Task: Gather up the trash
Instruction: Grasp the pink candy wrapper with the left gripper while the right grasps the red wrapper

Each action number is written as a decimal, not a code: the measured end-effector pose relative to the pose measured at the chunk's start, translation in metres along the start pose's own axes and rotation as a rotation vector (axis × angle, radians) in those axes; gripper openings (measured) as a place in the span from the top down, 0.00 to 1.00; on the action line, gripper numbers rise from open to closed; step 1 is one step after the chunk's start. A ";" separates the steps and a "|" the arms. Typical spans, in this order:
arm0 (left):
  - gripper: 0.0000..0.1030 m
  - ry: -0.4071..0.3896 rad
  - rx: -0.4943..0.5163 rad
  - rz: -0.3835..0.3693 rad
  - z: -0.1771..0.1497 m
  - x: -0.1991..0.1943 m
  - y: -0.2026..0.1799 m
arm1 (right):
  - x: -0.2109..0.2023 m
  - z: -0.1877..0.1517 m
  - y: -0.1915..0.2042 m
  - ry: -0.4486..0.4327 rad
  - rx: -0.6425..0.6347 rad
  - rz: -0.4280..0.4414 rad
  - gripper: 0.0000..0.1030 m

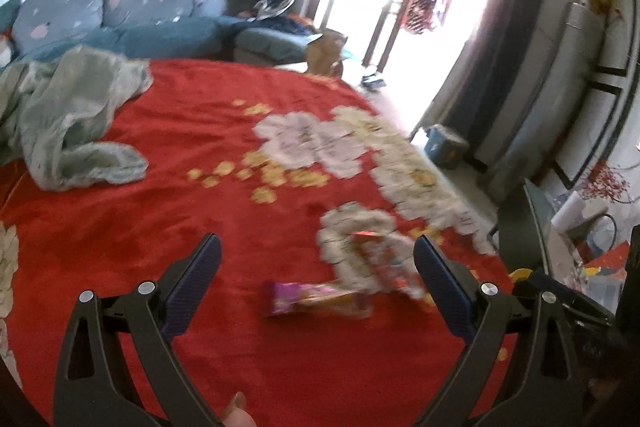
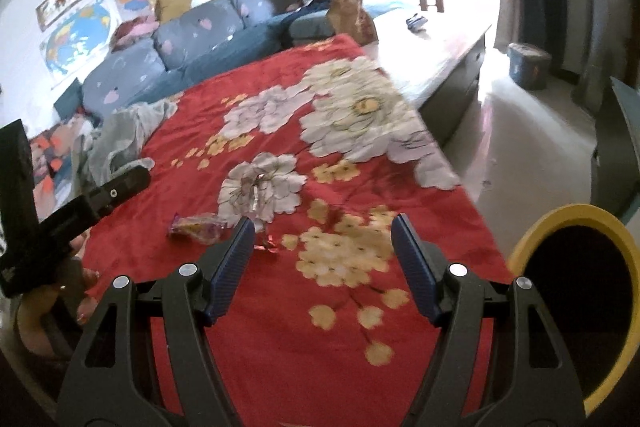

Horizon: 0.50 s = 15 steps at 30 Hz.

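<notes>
A purple and yellow snack wrapper (image 1: 316, 299) lies flat on the red flowered blanket (image 1: 192, 211), just ahead of my left gripper (image 1: 318, 251), which is open and empty above it. A second, blurred wrapper (image 1: 376, 259) lies on a white flower beside it. In the right wrist view the purple wrapper (image 2: 196, 227) lies ahead and left of my right gripper (image 2: 324, 227), also open and empty. A small red scrap (image 2: 267, 245) sits by its left finger, and a silvery wrapper (image 2: 256, 193) rests on a white flower. A black bin with a yellow rim (image 2: 576, 291) stands at the right.
A crumpled pale green cloth (image 1: 76, 123) lies at the blanket's left. A blue sofa (image 1: 132, 19) stands behind, and a brown paper bag (image 2: 352, 15) at the far end. The blanket drops off at the right to pale floor with a small round stool (image 2: 528, 65). A hand (image 2: 60, 291) grips the left tool.
</notes>
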<state>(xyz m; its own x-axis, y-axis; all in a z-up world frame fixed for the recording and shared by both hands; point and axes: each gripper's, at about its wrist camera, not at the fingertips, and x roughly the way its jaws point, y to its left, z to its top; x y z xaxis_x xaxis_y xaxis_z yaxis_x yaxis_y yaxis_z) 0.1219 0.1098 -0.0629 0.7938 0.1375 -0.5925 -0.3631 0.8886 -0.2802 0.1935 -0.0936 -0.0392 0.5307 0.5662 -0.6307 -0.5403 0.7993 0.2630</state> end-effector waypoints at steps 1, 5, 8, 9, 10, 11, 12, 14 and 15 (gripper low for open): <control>0.09 0.014 -0.015 0.007 -0.001 0.003 0.008 | 0.005 0.001 0.003 0.011 -0.003 0.010 0.39; 0.11 0.070 -0.067 0.002 -0.006 0.014 0.032 | 0.031 0.001 0.019 0.073 -0.025 0.065 0.43; 0.18 0.104 -0.099 -0.029 -0.011 0.021 0.041 | 0.047 -0.001 0.030 0.112 -0.035 0.096 0.50; 0.19 0.113 -0.102 -0.036 -0.012 0.023 0.043 | 0.052 -0.001 0.033 0.121 -0.039 0.101 0.51; 0.22 0.129 -0.109 -0.048 -0.014 0.026 0.044 | 0.056 -0.002 0.035 0.131 -0.042 0.103 0.54; 0.24 0.143 -0.119 -0.063 -0.016 0.029 0.046 | 0.061 -0.002 0.037 0.141 -0.047 0.103 0.55; 0.25 0.151 -0.124 -0.072 -0.018 0.030 0.046 | 0.065 -0.003 0.039 0.148 -0.052 0.102 0.57; 0.29 0.172 -0.131 -0.095 -0.022 0.034 0.045 | 0.071 -0.005 0.041 0.164 -0.057 0.100 0.62; 0.30 0.179 -0.130 -0.099 -0.023 0.036 0.045 | 0.074 -0.007 0.041 0.172 -0.056 0.100 0.64</control>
<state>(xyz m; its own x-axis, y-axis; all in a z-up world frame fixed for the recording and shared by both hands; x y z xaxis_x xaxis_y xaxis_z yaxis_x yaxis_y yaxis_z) 0.1225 0.1440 -0.1142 0.7340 -0.0376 -0.6781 -0.3562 0.8288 -0.4315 0.2066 -0.0204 -0.0801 0.3555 0.5957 -0.7202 -0.6227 0.7256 0.2927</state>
